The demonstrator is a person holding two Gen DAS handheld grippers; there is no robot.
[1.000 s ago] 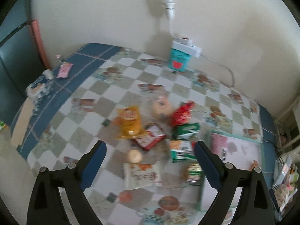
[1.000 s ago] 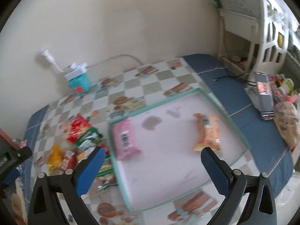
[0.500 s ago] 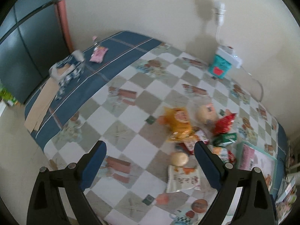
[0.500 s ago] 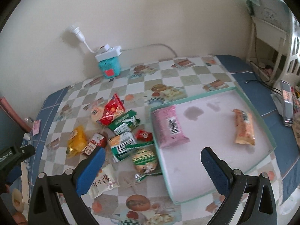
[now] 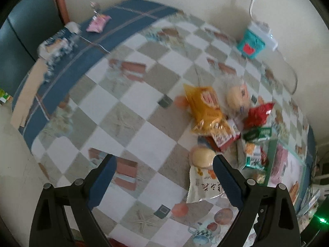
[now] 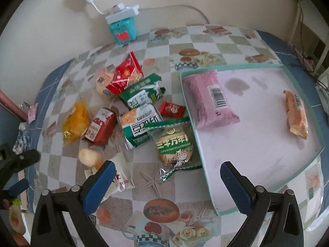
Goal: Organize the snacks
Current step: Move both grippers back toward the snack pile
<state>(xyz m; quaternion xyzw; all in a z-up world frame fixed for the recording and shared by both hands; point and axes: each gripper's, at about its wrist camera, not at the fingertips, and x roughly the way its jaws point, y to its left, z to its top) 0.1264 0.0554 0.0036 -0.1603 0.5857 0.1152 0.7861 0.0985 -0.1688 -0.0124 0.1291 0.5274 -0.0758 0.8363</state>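
Observation:
A heap of snack packets lies on the checked tablecloth (image 6: 168, 47): a yellow bag (image 6: 77, 120), a red carton (image 6: 100, 126), a red foil bag (image 6: 125, 74), green-and-white packets (image 6: 139, 123) and a round green-labelled biscuit pack (image 6: 174, 146). To their right a shallow green-rimmed tray (image 6: 304, 164) holds a pink packet (image 6: 209, 100) and an orange packet (image 6: 297, 117). My right gripper (image 6: 166, 171) hangs open just above the biscuit pack and the tray's near corner. Open too, my left gripper (image 5: 164, 166) hovers over bare cloth, left of a white packet (image 5: 203, 185) and the yellow bag (image 5: 205, 109).
A teal box (image 6: 123, 29) with a white power strip and cable stands against the back wall. A small pink packet (image 5: 97, 21) and a crumpled wrapper (image 5: 55, 43) lie on the cloth's blue border at the far left. The left gripper's black frame (image 6: 14, 160) shows at the right view's left edge.
Both grippers have dropped closer to the table. The right view has swung left from the tray onto the snack heap. The left view has shifted left, putting the snacks to its right.

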